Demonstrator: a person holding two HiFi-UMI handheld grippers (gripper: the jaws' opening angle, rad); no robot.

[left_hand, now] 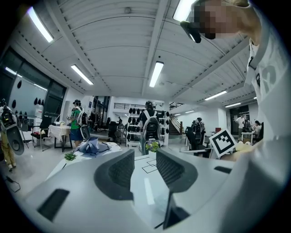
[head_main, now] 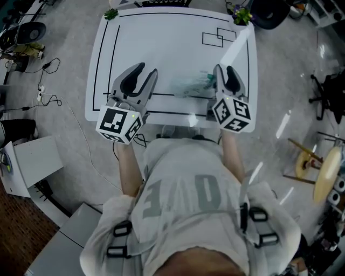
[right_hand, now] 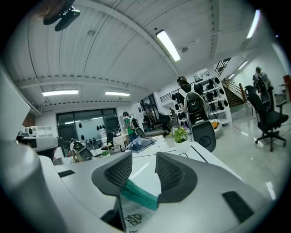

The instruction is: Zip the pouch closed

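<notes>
A clear pouch (head_main: 188, 86) with a green zip band lies on the white table (head_main: 161, 38), close to the near edge. My right gripper (head_main: 224, 69) sits at the pouch's right end. In the right gripper view its jaws (right_hand: 143, 164) stand apart, and the green band (right_hand: 138, 193) lies low across the gap between them, not pinched by the pads. My left gripper (head_main: 146, 70) hovers to the left of the pouch, apart from it. In the left gripper view its jaws (left_hand: 144, 159) are open, with only the tabletop showing between them.
Small potted plants (head_main: 111, 14) (head_main: 241, 16) stand at the table's two far corners. Black lines and overlapping rectangles (head_main: 218, 38) are drawn on the top. A dark chair (head_main: 269, 13) sits beyond the far right corner. Cables (head_main: 48, 99) trail on the floor to the left.
</notes>
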